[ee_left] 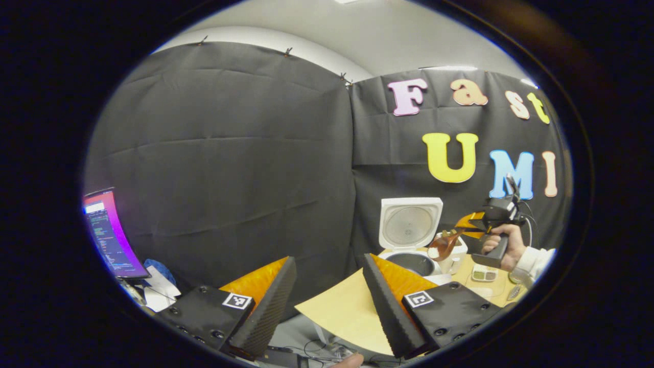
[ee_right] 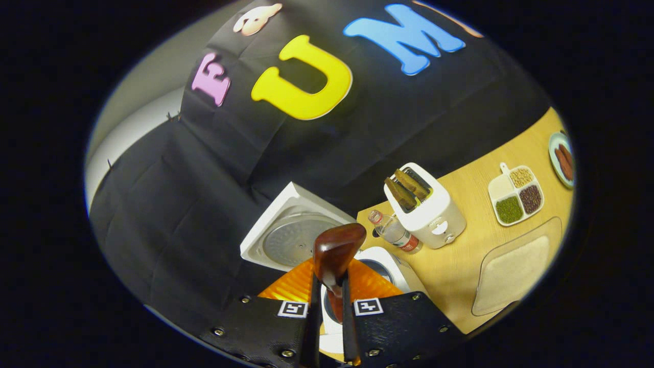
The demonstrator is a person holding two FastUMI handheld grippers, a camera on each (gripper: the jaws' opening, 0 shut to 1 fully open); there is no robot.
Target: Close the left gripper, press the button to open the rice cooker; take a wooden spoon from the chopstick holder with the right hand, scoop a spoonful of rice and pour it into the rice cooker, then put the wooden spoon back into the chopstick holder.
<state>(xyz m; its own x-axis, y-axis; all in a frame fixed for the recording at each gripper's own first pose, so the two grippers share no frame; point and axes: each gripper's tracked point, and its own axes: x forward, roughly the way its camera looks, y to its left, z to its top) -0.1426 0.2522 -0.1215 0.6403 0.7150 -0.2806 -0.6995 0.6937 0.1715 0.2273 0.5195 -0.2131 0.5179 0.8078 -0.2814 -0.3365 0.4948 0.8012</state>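
In the right gripper view the right gripper (ee_right: 331, 301) has its two fingers drawn narrow on the handle of the wooden spoon (ee_right: 334, 255), one pressing from each side, and the spoon's dark bowl stands up just beyond the fingertips, tilted a little to the right. Directly past the spoon sits the rice cooker (ee_right: 378, 266), its lid (ee_right: 291, 235) swung up and open so the round inner plate faces the camera — the spoon's bowl lies over the gap between lid and pot rim. To the right of the cooker a plastic bottle (ee_right: 393, 232) lies on the wooden table (ee_right: 460, 266), touching or just beside the white chopstick holder (ee_right: 426, 207), from which more wooden utensils stick up. Farther right is a small divided dish (ee_right: 516, 194) of grains, and near the table's front edge a clear tray of rice (ee_right: 516, 271). In the left gripper view the left gripper (ee_left: 327, 299) hangs wide apart with nothing between its fingers, well back from the cooker and above the table's near corner. Across the table a hand (ee_left: 503, 248) holds the other tool, and the spoon juts from it toward the cooker's open lid — above the pot, beside the chopstick holder. A lit monitor (ee_left: 107, 235) stands at far left.
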